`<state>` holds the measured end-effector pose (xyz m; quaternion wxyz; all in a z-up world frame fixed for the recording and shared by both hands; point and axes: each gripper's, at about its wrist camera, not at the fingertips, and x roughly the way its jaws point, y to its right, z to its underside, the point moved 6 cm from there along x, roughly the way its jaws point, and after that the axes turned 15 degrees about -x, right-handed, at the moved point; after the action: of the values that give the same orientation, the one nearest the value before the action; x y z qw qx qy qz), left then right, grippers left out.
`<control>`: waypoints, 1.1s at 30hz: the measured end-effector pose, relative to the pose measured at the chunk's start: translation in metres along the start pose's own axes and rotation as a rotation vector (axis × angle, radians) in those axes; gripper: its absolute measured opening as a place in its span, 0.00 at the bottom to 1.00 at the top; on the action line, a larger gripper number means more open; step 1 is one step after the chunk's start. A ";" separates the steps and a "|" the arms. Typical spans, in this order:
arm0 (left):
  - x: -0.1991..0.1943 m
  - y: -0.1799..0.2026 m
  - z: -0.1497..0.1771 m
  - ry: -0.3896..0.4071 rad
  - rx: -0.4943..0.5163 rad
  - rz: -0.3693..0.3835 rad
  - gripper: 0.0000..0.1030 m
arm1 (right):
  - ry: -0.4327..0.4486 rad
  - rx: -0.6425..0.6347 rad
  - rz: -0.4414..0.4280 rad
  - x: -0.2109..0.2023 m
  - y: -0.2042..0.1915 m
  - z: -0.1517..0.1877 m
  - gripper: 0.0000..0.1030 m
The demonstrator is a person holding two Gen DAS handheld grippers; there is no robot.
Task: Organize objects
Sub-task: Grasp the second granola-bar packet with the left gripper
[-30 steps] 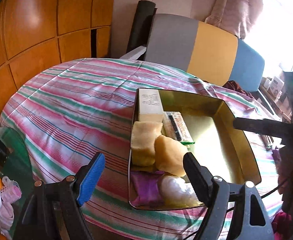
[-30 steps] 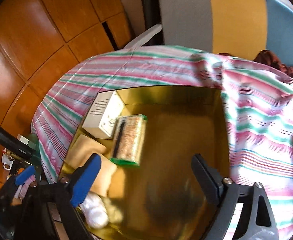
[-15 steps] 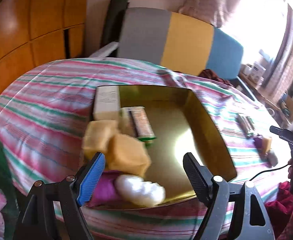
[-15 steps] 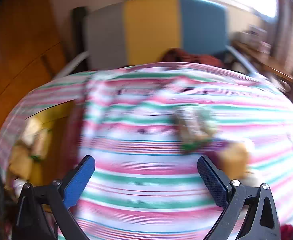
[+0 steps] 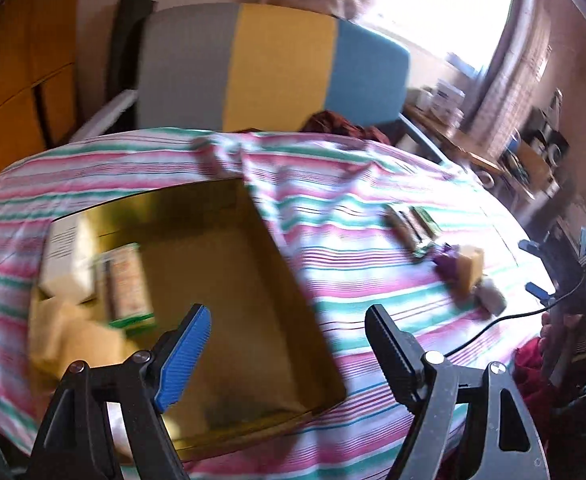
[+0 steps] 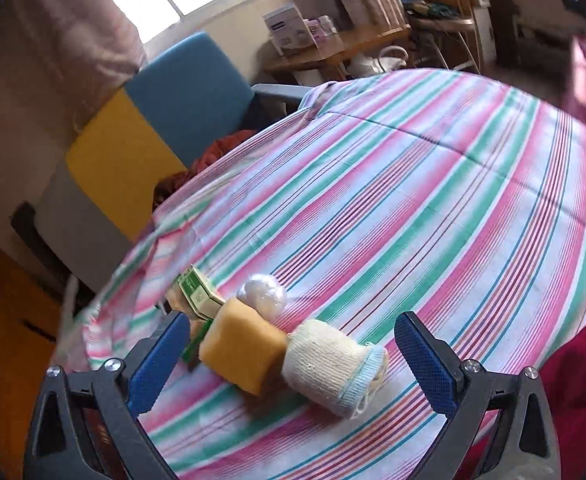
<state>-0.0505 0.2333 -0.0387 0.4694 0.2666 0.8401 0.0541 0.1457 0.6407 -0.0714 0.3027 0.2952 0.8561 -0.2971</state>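
The right tool (image 6: 289, 360), spread wide and empty, frames the yellow foam sponge (image 6: 243, 350) and cream knitted roll (image 6: 329, 360) low in frame; next comes closing on one for the gold tray (image 5: 285, 300).

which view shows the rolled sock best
The right wrist view: the rolled sock lies sharp and close between the open right gripper jaws, beside the yellow sponge. The left wrist view shows it only as a small, blurred lump far across the striped cloth.

Left claw (image 5: 287, 340) and right claw (image 6: 293, 350) gape empty, angled downward.
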 end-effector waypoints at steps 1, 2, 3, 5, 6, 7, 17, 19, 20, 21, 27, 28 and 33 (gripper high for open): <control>0.004 0.010 0.000 -0.008 0.016 0.006 0.78 | 0.000 0.013 -0.008 0.000 -0.001 0.001 1.00; 0.010 0.021 0.000 -0.021 0.033 0.010 0.78 | 0.001 0.021 -0.016 0.000 0.000 0.000 1.00; 0.017 0.031 0.000 -0.032 0.047 0.013 0.78 | 0.002 0.026 -0.026 0.001 0.000 0.000 1.00; 0.034 0.055 -0.001 -0.067 0.079 0.027 0.78 | -0.003 0.028 -0.048 0.003 -0.002 -0.001 1.00; 0.042 0.063 0.000 -0.082 0.085 0.029 0.78 | -0.006 0.029 -0.055 0.004 -0.004 0.000 1.00; 0.052 0.072 -0.001 -0.101 0.092 0.030 0.78 | -0.009 0.030 -0.063 0.006 -0.005 0.000 1.00; 0.152 0.135 -0.010 -0.239 0.096 -0.001 0.73 | -0.026 0.070 -0.137 0.007 -0.010 0.009 1.00; 0.174 0.149 -0.018 -0.250 0.098 -0.010 0.70 | -0.038 0.070 -0.156 0.010 -0.013 0.010 1.00; 0.180 0.152 -0.020 -0.253 0.096 -0.014 0.70 | -0.043 0.070 -0.166 0.011 -0.014 0.010 1.00; 0.190 0.159 -0.023 -0.261 0.089 -0.020 0.70 | -0.049 0.071 -0.178 0.012 -0.015 0.011 1.00; 0.233 0.181 -0.034 -0.296 0.048 -0.044 0.70 | -0.094 0.082 -0.234 0.022 -0.020 0.016 1.00; 0.239 0.182 -0.035 -0.298 0.044 -0.060 0.70 | -0.101 0.089 -0.244 0.023 -0.021 0.017 1.00; 0.263 0.190 -0.038 -0.320 0.017 -0.067 0.70 | -0.107 0.107 -0.269 0.024 -0.020 0.018 1.00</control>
<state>-0.1154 0.5327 -0.1524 0.5963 0.2477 0.7635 -0.0115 0.1225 0.6227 -0.0931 0.2890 0.1774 0.8536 -0.3953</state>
